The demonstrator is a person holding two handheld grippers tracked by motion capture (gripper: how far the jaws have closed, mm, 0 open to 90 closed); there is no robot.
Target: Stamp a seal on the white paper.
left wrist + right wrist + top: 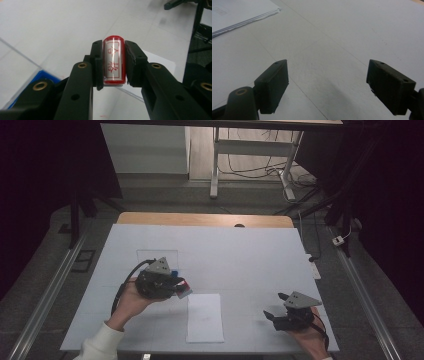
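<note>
Held thing: a red cylindrical stamp with a white label of red characters (pixel 114 61) sat crosswise between the jaws of the left gripper (pixel 181 287); in the left gripper view its long axis ran up the frame, along the jaws.
Left tongs: clamped on the stamp, pads pressing both of its long sides.
Landmark: a white sheaf of paper sheets (pixel 205 317) lay flat on the pale grey table (pixel 240 255), near the person's edge.
Stamp from paper: just off the paper's far left corner, above the table and not touching the sheets. The paper lay to the right of the tongs and nearer the person.
Right tongs: the right gripper (pixel 276 306) had its jaws wide apart with nothing between them; the right gripper view showed bare table between the pads and the edge of the paper stack (pixel 244 15) at upper left.
Right tongs from paper: well apart from its right edge.
Nearer hand: the left, by a clear margin, and it already carried the stamp.
Other: a blue flat thing (pixel 42 76) showed behind the left jaw; what it was could not be told.
Judgement: the coming move likely turned on bringing the stamp's end face over the paper and tipping it upright before pressing.
</note>
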